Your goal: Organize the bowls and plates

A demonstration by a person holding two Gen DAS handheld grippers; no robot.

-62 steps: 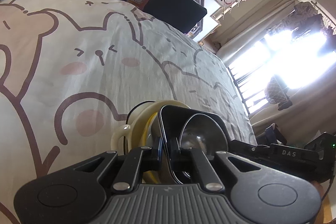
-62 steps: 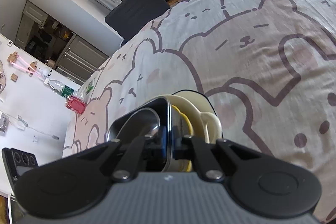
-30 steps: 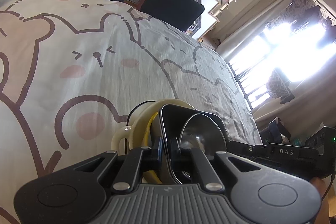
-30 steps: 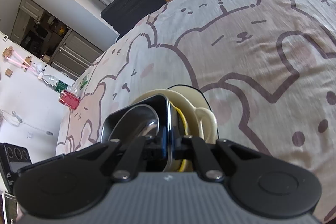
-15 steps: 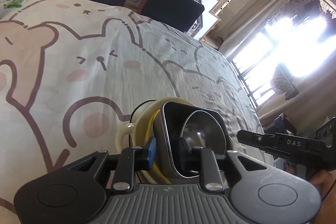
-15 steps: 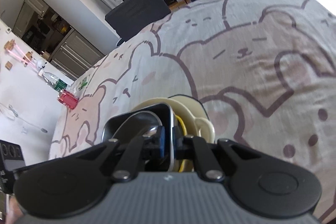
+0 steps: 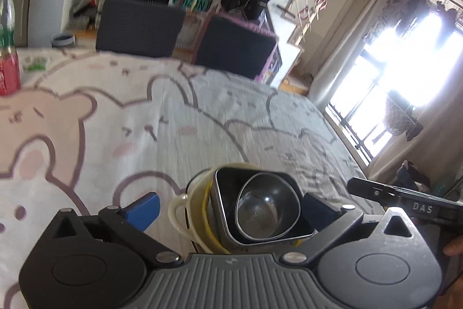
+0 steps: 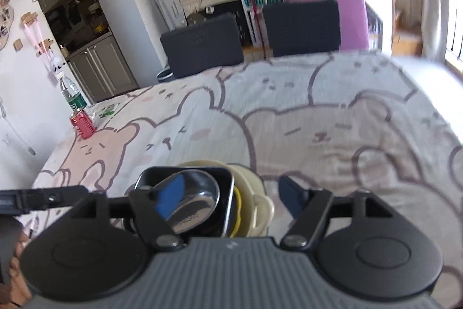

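both tongs, left tongs (image 7: 231,207) and right tongs (image 8: 228,197), spread wide. stacked bowls (image 7: 260,207) rest on the bear-print bench (image 8: 332,112). dark chairs (image 8: 202,44) stand behind.

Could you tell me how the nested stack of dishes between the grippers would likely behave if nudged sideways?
The shiny round steel bowl sits loose inside the dark square metal dish, so it would probably slide or rattle. The cream handled ceramic bowl beneath looks heavier and breakable. On the soft bear-print cloth, the stack may drag, not glide.

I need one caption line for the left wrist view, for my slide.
Open left gripper straddling nested dishes: steel bowl inside dark square dish inside cream cup, on bear-print cloth.
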